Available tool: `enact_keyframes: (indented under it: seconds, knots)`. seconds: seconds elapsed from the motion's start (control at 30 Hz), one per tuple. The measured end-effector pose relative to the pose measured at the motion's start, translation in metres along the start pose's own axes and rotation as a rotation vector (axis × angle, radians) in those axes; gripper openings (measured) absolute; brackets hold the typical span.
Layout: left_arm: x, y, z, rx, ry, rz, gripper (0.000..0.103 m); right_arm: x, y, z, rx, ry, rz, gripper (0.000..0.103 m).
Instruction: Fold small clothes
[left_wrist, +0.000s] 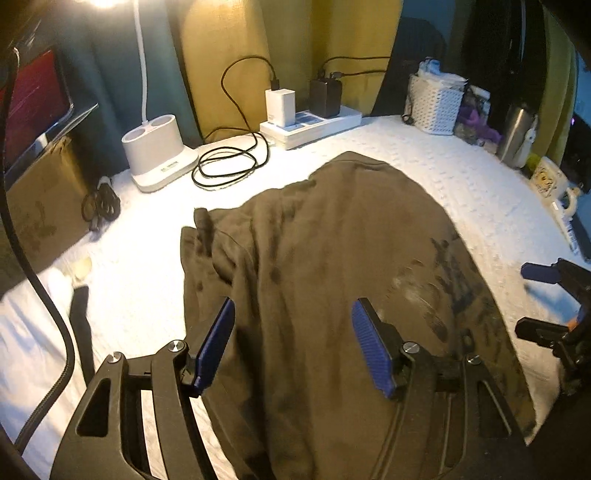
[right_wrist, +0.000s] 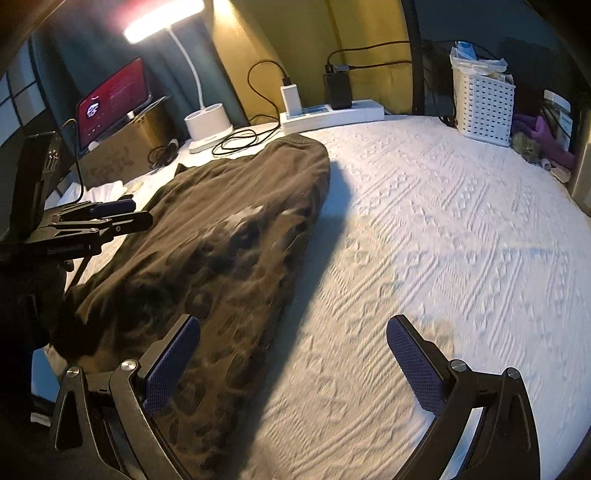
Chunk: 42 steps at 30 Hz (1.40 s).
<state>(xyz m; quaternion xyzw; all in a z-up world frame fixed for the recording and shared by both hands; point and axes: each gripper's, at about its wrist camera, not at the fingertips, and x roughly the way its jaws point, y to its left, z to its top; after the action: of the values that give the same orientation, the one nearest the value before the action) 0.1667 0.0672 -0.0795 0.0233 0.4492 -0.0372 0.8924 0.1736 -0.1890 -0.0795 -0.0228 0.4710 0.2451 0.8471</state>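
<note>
Here, a dark garment (left_wrist: 332, 280) lies lengthwise on a white bedspread (right_wrist: 443, 221); both grippers, left (left_wrist: 291, 343) and right (right_wrist: 295, 365), hover with jaws apart, empty, best pinching matching near corners evenly.

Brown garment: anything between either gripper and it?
Nothing visible. The left gripper hangs open directly over the brown garment, only air between. The right gripper is open at the garment's right edge, half over the bare white bedspread. Cables and lamp base sit beyond the far end.
</note>
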Motion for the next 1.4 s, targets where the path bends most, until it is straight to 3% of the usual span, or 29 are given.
enact_keyframes:
  seconds: [0.23, 0.33, 0.4, 0.43, 0.47, 0.53, 0.8, 1.0, 1.03, 1.07, 1.13, 1.27, 1.4]
  knots:
    - [0.023, 0.018, 0.025, 0.04, 0.008, -0.007, 0.065, 0.016, -0.011, 0.022, 0.008, 0.006, -0.009, 0.101]
    - [0.04, 0.027, 0.032, 0.036, 0.05, -0.045, 0.035, 0.023, -0.015, 0.035, -0.007, -0.003, -0.03, 0.101]
    - [0.046, 0.032, 0.033, 0.027, 0.062, -0.057, 0.03, 0.026, -0.018, 0.042, -0.012, -0.011, -0.039, 0.101]
    - [0.049, 0.035, 0.033, 0.022, 0.066, -0.068, 0.013, 0.028, -0.019, 0.046, -0.016, -0.019, -0.044, 0.101]
    - [0.05, 0.037, 0.034, 0.017, 0.066, -0.082, 0.005, 0.03, -0.02, 0.049, -0.024, -0.028, -0.05, 0.097]
    - [0.05, 0.038, 0.034, 0.036, 0.065, -0.089, 0.005, 0.037, -0.022, 0.055, -0.038, -0.023, -0.061, 0.086]
    - [0.048, 0.059, 0.031, 0.0, 0.049, -0.087, 0.005, 0.06, -0.026, 0.082, -0.074, -0.02, -0.077, 0.081]
    - [0.042, 0.067, 0.032, -0.066, 0.006, -0.13, 0.012, 0.075, -0.025, 0.111, -0.078, -0.04, -0.068, 0.08]
    - [0.037, 0.071, 0.034, -0.084, -0.018, -0.131, 0.022, 0.076, -0.025, 0.113, -0.076, -0.042, -0.065, 0.08]
    - [0.032, 0.076, 0.035, -0.109, -0.043, -0.127, 0.044, 0.078, -0.025, 0.116, -0.072, -0.044, -0.059, 0.08]
    - [0.029, 0.088, 0.037, -0.168, -0.081, -0.114, 0.068, 0.082, -0.025, 0.121, -0.068, -0.042, -0.05, 0.08]
    - [0.039, 0.097, 0.035, -0.19, -0.06, -0.072, 0.07, 0.093, -0.023, 0.125, -0.061, -0.026, -0.038, 0.081]
    - [0.052, 0.091, 0.031, -0.169, -0.017, -0.125, 0.07, 0.105, -0.023, 0.127, -0.053, -0.006, -0.027, 0.08]
